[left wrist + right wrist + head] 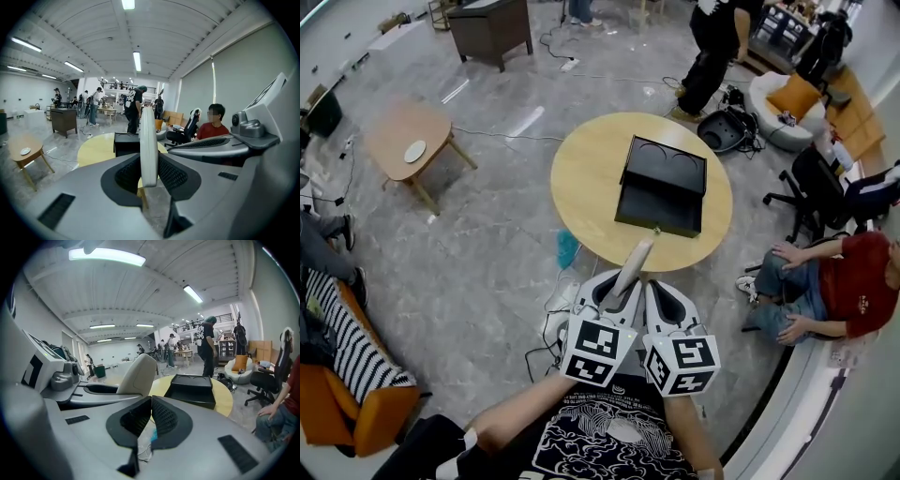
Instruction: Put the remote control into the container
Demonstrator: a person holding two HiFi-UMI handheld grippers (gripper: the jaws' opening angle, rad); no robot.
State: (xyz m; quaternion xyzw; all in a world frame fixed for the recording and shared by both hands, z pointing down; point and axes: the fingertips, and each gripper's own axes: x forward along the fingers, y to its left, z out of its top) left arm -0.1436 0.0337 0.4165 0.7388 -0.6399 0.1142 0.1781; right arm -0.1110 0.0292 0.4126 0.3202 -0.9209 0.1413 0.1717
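In left hand-held gripper (pixel 149 169): remote control (pixel 148 136)

Colour rundown, nothing fancy. The remote control (pixel 634 265) is off-white, barely paler than the light grey shells of the left gripper (pixel 615 283) and right gripper (pixel 667 295). Their pads (pixel 171 173) are black with a mesh pattern. Each marker cube (pixel 598 349) is white with black square patterns. The container (pixel 661 187) is plain matte black, and the round table (pixel 581 178) is honey-yellow wood. The floor (pixel 487 253) is glossy grey with faint marbling. The side table (pixel 398 131) is tan wood and its plate (pixel 414 151) is white. The sofa (pixel 366 412) is orange, with a black-and-white striped throw (pixel 347 347). The seated person (pixel 848 286) wears a red shirt and blue jeans, and the cushion (pixel 794 96) is orange too.
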